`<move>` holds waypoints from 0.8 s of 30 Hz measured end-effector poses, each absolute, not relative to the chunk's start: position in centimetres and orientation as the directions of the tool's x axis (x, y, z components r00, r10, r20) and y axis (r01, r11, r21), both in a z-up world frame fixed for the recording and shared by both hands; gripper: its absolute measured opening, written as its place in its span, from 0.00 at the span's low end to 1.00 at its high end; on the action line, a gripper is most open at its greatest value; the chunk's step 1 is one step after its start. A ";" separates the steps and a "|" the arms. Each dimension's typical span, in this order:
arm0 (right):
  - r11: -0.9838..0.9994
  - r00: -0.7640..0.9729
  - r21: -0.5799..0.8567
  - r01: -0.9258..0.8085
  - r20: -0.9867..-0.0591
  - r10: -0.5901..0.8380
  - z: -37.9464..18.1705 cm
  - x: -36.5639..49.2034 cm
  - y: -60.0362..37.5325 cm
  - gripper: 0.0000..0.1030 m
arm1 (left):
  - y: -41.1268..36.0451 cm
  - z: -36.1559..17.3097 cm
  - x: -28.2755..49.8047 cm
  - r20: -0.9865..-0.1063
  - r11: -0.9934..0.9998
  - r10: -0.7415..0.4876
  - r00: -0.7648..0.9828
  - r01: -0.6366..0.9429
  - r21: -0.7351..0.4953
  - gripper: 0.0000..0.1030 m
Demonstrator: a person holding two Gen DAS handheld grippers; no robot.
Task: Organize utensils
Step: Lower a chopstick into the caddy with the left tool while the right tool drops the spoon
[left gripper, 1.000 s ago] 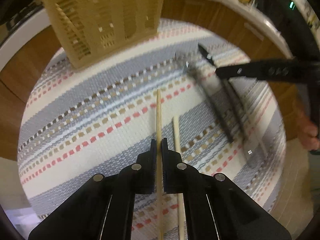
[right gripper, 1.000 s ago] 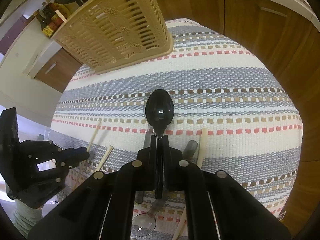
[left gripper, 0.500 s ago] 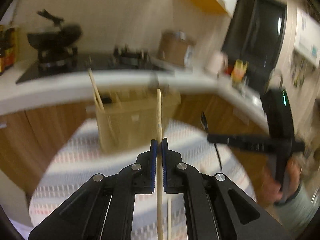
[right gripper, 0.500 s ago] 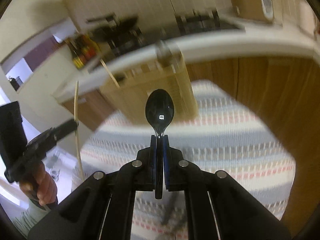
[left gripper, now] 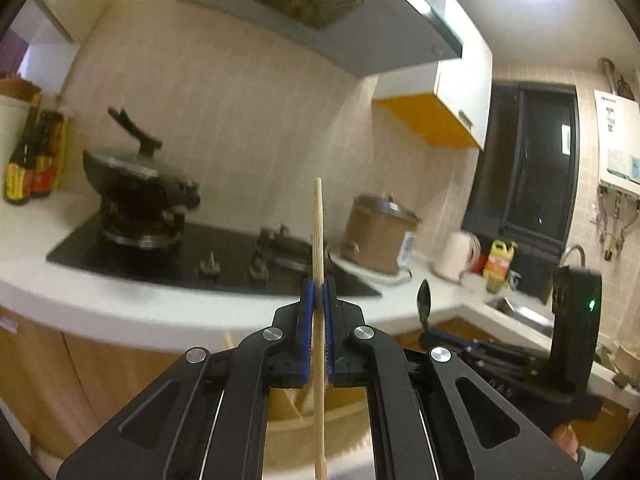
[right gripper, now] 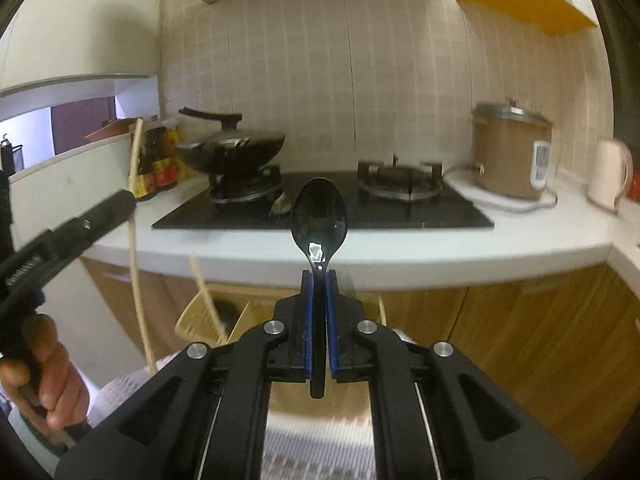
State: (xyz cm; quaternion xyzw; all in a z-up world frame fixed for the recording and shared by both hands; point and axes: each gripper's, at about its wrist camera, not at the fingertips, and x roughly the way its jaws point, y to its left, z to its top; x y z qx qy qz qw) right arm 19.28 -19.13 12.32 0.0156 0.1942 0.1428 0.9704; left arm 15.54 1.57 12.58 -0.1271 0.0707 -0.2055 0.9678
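Note:
My left gripper (left gripper: 318, 292) is shut on a wooden chopstick (left gripper: 318, 232) that stands upright, raised high above the table. My right gripper (right gripper: 319, 280) is shut on a black spoon (right gripper: 319, 216), bowl up. The tan slotted utensil basket (right gripper: 208, 316) sits below and ahead of the right gripper, with one chopstick (right gripper: 204, 292) leaning in it. The left gripper (right gripper: 126, 204) and its chopstick (right gripper: 136, 240) show at the left of the right wrist view. The right gripper (left gripper: 430, 330) and spoon (left gripper: 424, 302) show low right in the left wrist view.
A striped woven mat (right gripper: 320, 440) lies under the grippers. Behind is a white counter (right gripper: 400, 256) with a black hob (right gripper: 320, 212), a wok (right gripper: 232, 152), sauce bottles (right gripper: 160, 164), a rice cooker (right gripper: 508, 152) and a kettle (right gripper: 610, 172). Wooden cabinet doors (right gripper: 520, 340) stand below.
Both grippers lifted off the mat and tilted up, each carrying its utensil. The views swung from the table to the kitchen wall and hob.

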 end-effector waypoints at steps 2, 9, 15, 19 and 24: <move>0.964 0.900 0.078 -0.254 -0.345 0.265 12.4 20.2 -18.8 0.04 | 1.5 13.0 16.2 -0.061 0.891 -0.395 0.917 0.366 -0.270 0.02; 0.969 0.916 0.069 -0.237 -0.317 0.247 11.2 23.3 -18.9 0.04 | 0.6 12.7 18.4 -0.005 0.928 -0.314 0.949 0.306 -0.213 0.02; 0.971 0.910 0.060 -0.232 -0.341 0.238 9.3 24.8 -19.0 0.04 | -0.4 11.5 19.7 0.002 0.943 -0.278 0.961 0.273 -0.188 0.03; 0.970 0.901 0.072 -0.232 -0.361 0.242 8.2 25.2 -19.4 0.04 | -0.3 10.4 20.5 -0.016 0.949 -0.264 0.964 0.257 -0.184 0.03; 0.971 0.903 0.064 -0.229 -0.360 0.237 7.4 24.9 -19.6 0.05 | -0.4 9.0 21.1 -0.040 0.950 -0.268 0.963 0.257 -0.176 0.03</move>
